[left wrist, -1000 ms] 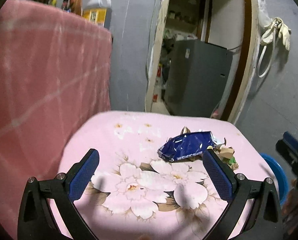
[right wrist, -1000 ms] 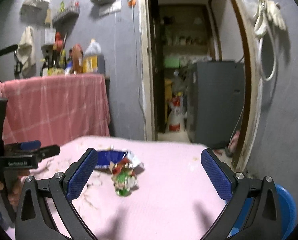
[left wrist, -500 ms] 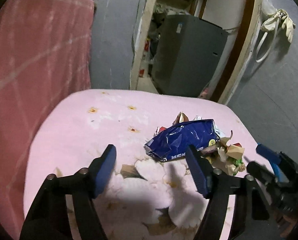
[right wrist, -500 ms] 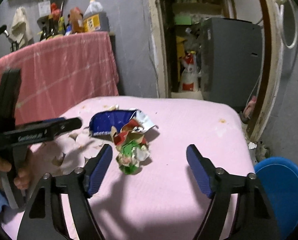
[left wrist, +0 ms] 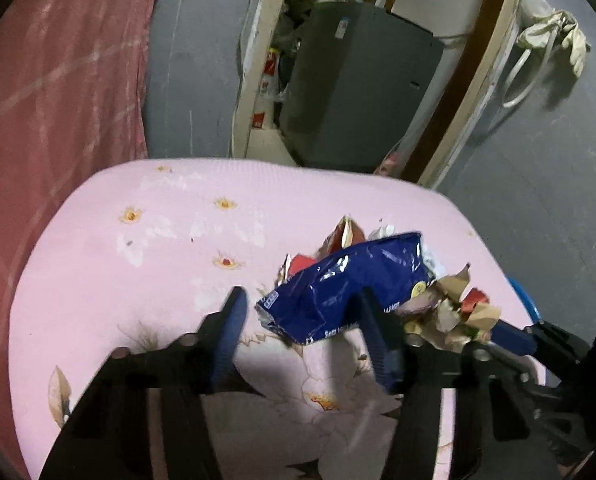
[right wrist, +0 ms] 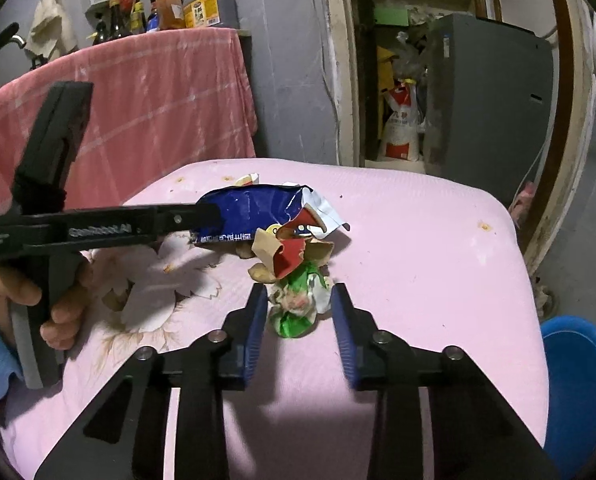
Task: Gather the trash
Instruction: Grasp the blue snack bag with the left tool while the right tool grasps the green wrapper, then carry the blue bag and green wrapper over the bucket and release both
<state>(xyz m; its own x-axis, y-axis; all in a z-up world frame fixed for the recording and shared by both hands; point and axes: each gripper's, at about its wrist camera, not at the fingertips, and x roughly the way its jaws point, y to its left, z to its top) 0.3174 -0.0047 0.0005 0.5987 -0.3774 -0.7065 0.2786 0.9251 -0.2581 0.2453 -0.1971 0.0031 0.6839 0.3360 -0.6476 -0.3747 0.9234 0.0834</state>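
1. Pink flowered tabletop (right wrist: 418, 240) lies mostly bare; its far edge faces a doorway, and a blue bucket (right wrist: 578, 380) stands past its right edge.
2. Two pieces of trash touch mid-table: one blue wrapper (left wrist: 350, 284) and one crumpled wad (right wrist: 298, 280).
3. Left tongs (left wrist: 298, 320) are closing around the wrapper's near end, pads not yet pressing.
4. Right tongs (right wrist: 298, 308) are closing, straddling the wad.
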